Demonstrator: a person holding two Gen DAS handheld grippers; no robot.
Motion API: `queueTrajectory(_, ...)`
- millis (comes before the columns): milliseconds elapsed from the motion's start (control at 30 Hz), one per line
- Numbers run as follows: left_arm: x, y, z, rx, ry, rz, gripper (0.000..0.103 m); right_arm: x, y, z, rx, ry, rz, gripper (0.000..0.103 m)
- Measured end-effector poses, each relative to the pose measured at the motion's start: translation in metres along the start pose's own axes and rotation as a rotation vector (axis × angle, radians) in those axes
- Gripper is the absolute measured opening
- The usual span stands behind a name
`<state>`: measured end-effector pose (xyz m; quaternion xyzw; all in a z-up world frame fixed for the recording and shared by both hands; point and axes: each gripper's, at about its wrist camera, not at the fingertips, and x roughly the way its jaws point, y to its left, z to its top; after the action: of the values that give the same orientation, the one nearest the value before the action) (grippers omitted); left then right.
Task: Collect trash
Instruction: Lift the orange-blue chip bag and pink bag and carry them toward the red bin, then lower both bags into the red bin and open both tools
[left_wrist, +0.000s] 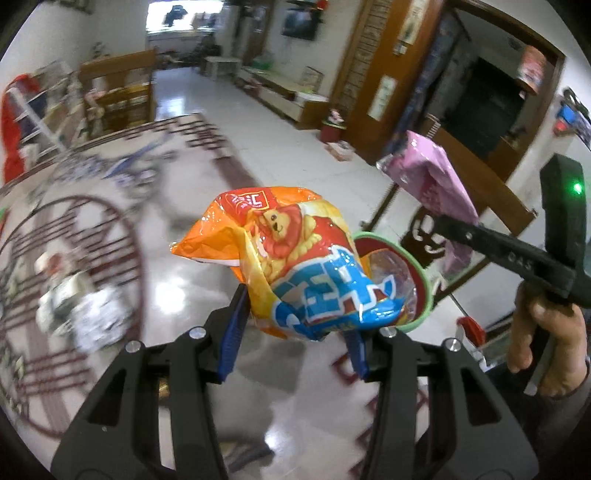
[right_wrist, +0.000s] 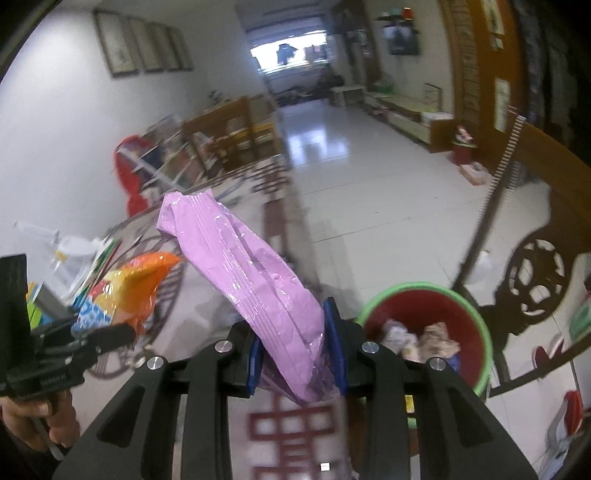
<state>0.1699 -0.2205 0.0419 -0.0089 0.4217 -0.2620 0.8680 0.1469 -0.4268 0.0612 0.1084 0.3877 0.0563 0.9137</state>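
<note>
My left gripper (left_wrist: 295, 325) is shut on an orange and blue snack bag (left_wrist: 295, 258) that puffs up above its blue pads. In the right wrist view my right gripper (right_wrist: 297, 354) is shut on a crumpled pink plastic wrapper (right_wrist: 243, 269) that sticks up and to the left. A red bin with a green rim (right_wrist: 428, 325) stands on the floor just right of the right gripper, with some trash inside. In the left wrist view the same bin (left_wrist: 424, 291) shows partly behind the snack bag. Each view also catches the other gripper and its load: the pink wrapper (left_wrist: 432, 173) and the snack bag (right_wrist: 129, 291).
A glossy round table with dark red patterns (left_wrist: 92, 221) lies below, with crumpled wrappers (left_wrist: 81, 310) on its left part. A dark carved wooden chair (right_wrist: 535, 284) stands by the bin. A person's hand (left_wrist: 543, 339) holds the right tool. Shelves and furniture line the tiled hallway.
</note>
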Motion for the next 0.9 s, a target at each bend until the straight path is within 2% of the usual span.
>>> queueTrajectory(200,0.039,-0.049,0.018,0.041,0.039,-0.110,0.046,-0.003,-0.062,0.006,0.093,-0.012,-0.075,0.028)
queueTrajectory(500,0.092,-0.097,0.029,0.103,0.124,-0.222,0.046,-0.006,-0.116,-0.001,0.182,-0.017,-0.151,0.028)
queueTrajectory(733,0.131,-0.115,0.029,0.101,0.189,-0.266,0.046,0.002,-0.140,-0.010,0.238,0.013,-0.175,0.029)
queueTrajectory(900,0.142,-0.127,0.026,0.103,0.211,-0.283,0.047,0.004,-0.147,-0.006,0.259,0.011,-0.174,0.029)
